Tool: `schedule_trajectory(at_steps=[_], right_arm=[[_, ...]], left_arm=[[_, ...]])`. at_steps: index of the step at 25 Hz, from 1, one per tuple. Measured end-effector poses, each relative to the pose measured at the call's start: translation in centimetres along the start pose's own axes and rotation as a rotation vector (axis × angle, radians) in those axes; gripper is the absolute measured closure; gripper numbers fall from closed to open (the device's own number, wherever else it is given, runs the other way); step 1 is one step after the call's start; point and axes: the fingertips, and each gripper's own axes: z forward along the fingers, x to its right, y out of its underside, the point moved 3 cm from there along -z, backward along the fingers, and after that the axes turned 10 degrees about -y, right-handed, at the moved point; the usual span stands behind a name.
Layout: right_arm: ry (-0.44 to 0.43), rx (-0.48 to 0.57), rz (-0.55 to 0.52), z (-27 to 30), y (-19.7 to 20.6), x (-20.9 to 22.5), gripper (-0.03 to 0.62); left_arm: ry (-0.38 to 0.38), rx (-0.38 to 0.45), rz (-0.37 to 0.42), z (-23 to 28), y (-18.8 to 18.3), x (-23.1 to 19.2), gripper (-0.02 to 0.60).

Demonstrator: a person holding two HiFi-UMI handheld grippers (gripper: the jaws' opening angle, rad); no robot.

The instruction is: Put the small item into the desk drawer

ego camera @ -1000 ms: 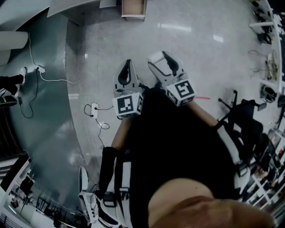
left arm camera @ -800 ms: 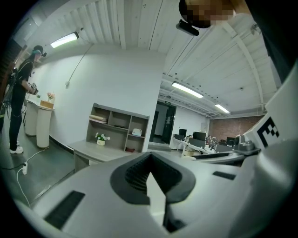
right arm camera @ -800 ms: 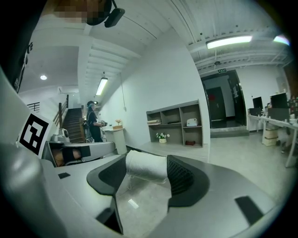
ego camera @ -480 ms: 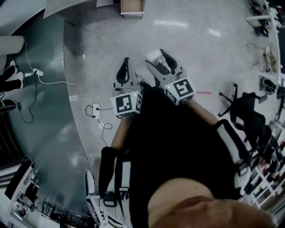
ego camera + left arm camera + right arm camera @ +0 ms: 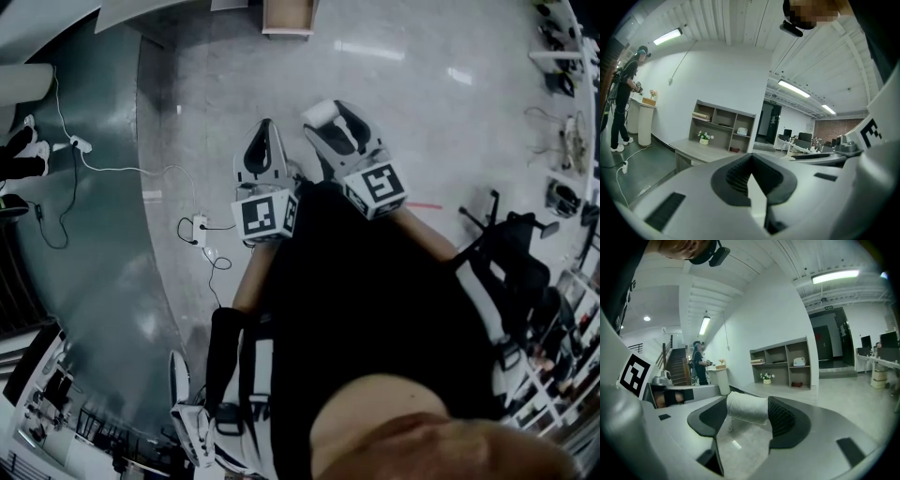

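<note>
In the head view, at 12 o'clock, a wooden box (image 5: 289, 17) is cut by the top edge. At 9 o'clock only a bystander's legs (image 5: 14, 166) show. The roll (image 5: 747, 408) has both ends hidden against the jaws of the right gripper (image 5: 749, 420). What the shelf (image 5: 723, 125) holds is too small to tell.

Murky from my head camera, bright from the two gripper cameras.
My head view is dim and dark at its bent edges, and ceiling lamps glare as pale streaks on the polished floor (image 5: 370, 49). Both gripper views sit inside black fisheye circles. There, tube lights (image 5: 668, 36) overhead wash the white walls evenly and shadows are soft. The left gripper (image 5: 751, 176), close to its lens, looks blurred, while the far room is sharper.
</note>
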Motion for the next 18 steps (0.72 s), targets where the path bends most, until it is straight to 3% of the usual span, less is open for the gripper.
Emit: schedule_trajectory(at_steps=[18], right_arm=[[-0.099, -0.068, 0.003, 6.6, -2.9, 14.6, 0.325]], left_arm=[[-0.109, -0.026, 0.013, 14.6, -3.1, 3.2, 0.583]])
